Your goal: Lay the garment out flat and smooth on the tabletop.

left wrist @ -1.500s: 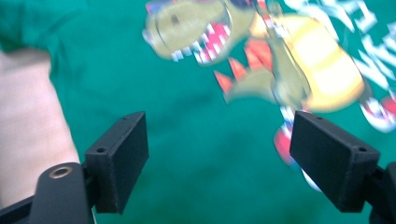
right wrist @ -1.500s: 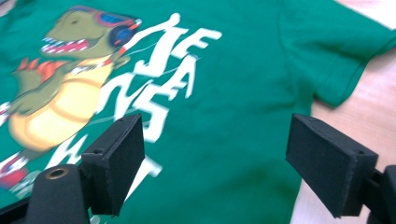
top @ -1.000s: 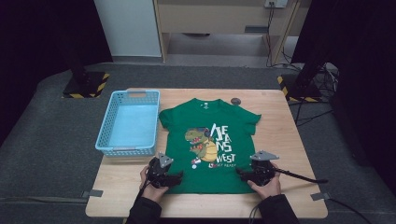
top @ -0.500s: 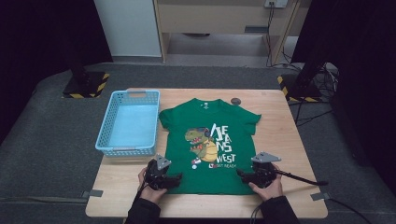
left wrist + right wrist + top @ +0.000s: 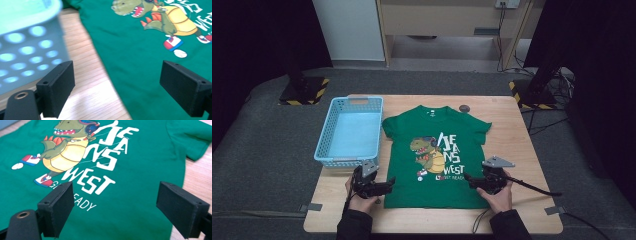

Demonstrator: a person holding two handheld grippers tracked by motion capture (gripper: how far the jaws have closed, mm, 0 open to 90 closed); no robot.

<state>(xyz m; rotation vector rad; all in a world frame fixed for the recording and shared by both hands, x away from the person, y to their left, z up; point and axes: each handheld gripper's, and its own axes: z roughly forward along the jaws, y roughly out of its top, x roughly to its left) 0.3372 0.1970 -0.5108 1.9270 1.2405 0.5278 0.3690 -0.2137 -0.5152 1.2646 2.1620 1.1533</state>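
Green t-shirt [image 5: 437,155] lies flat on the table [image 5: 512,145] beside the blue basket [image 5: 349,132] — soft, limp, light — left tool [image 5: 387,184] and right tool [image 5: 468,178] both gaping at its hem corners, best pinch points.

Premises present as a staged recording or test lab, not a home. A lone wooden worktop [image 5: 517,150] stands on grey floor covering, ringed by black curtains. Stand bases with yellow-black hazard tape [image 5: 304,92] sit far left and far right, with loose cables [image 5: 557,82] far right.
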